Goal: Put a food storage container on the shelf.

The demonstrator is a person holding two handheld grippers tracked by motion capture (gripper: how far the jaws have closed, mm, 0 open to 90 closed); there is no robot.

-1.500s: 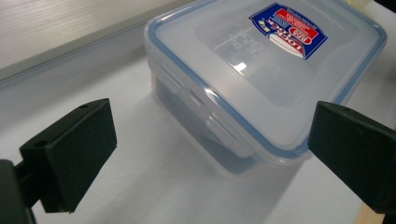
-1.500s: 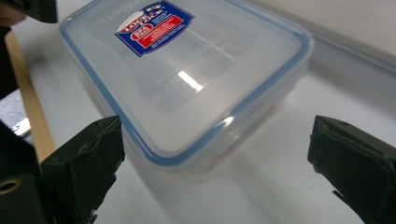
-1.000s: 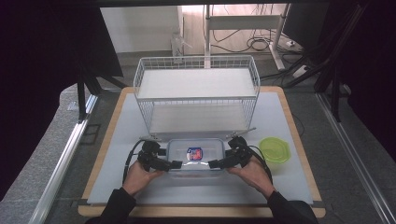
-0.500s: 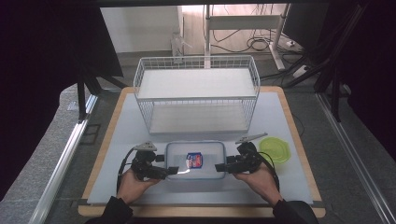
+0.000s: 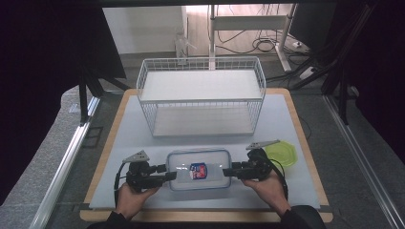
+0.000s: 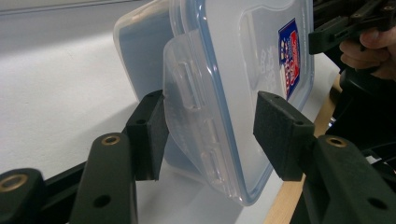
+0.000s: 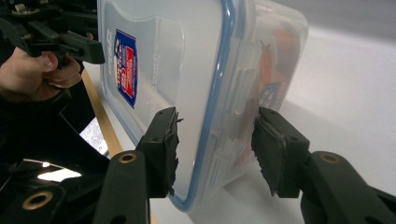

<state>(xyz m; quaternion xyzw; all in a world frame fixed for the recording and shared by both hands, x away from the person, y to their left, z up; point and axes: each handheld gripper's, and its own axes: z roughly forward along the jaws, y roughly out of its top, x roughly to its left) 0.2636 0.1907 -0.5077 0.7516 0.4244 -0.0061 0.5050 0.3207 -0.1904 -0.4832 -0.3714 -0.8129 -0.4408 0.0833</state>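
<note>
A clear plastic container (image 5: 198,175) with a blue-rimmed lid and a red and blue label lies near the table's front edge. My left gripper (image 5: 168,173) takes its left end and my right gripper (image 5: 229,171) its right end. Both are rolled, with one jaw over the lid and one low by the base. In the left gripper view the container's end flap (image 6: 196,116) sits between the pads (image 6: 152,135). In the right gripper view the pads (image 7: 166,149) lie against the lid and the base wall (image 7: 243,116). Both pairs of jaws have just been closing on the container.
A white wire basket rack (image 5: 200,95) stands behind the container at mid-table. A round green lid (image 5: 282,153) lies beside the right hand. The white mat (image 5: 286,119) covers a wooden board, whose front edge runs just under the hands.
Both grippers' jaws have narrowed from wide open onto the container's ends. The container and both hands have shifted toward the table's front edge.
</note>
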